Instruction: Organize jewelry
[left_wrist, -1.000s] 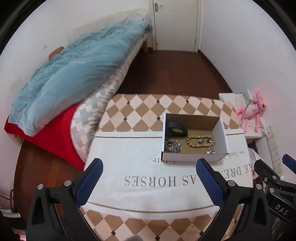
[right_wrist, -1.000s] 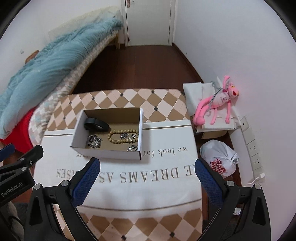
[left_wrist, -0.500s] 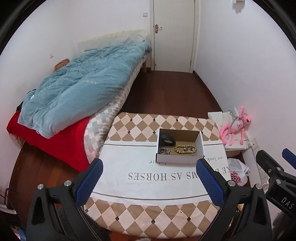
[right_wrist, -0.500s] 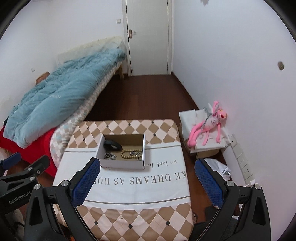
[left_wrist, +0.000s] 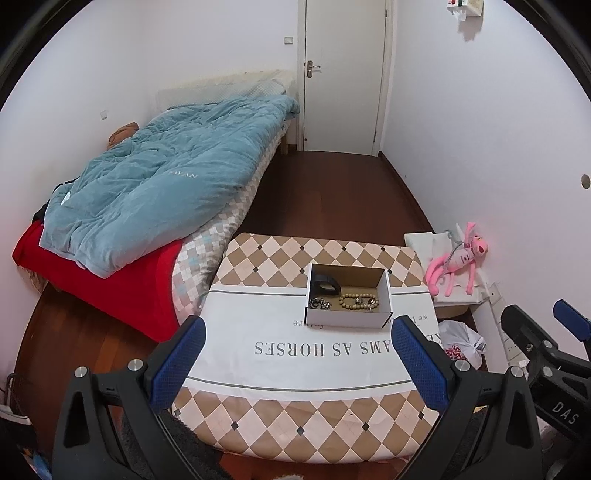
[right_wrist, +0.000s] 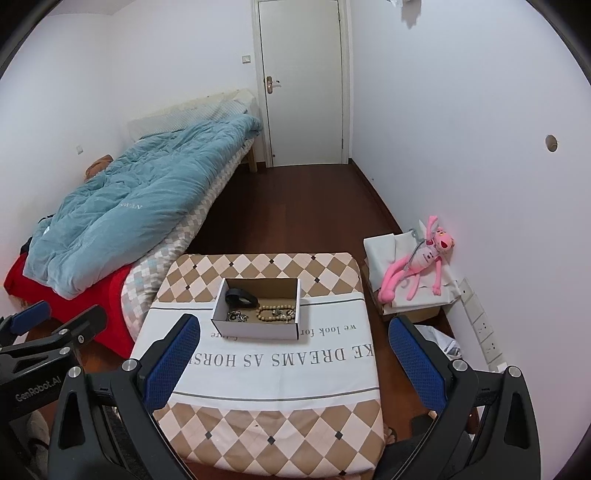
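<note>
On the checkered table (left_wrist: 258, 254) sits a small box (left_wrist: 347, 318) with a bead bracelet (left_wrist: 358, 301), a black band (left_wrist: 325, 286) and a silver chain (left_wrist: 319, 304) inside. Both the left gripper (left_wrist: 299, 362) and right gripper (right_wrist: 291, 363) are wide apart, holding nothing, well back from it. Best to come down slowly and pinch one piece only.

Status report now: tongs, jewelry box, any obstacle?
Left tongs open, empty. Right tongs open, empty. Jewelry in cardboard box on table. Nothing blocking.
</note>
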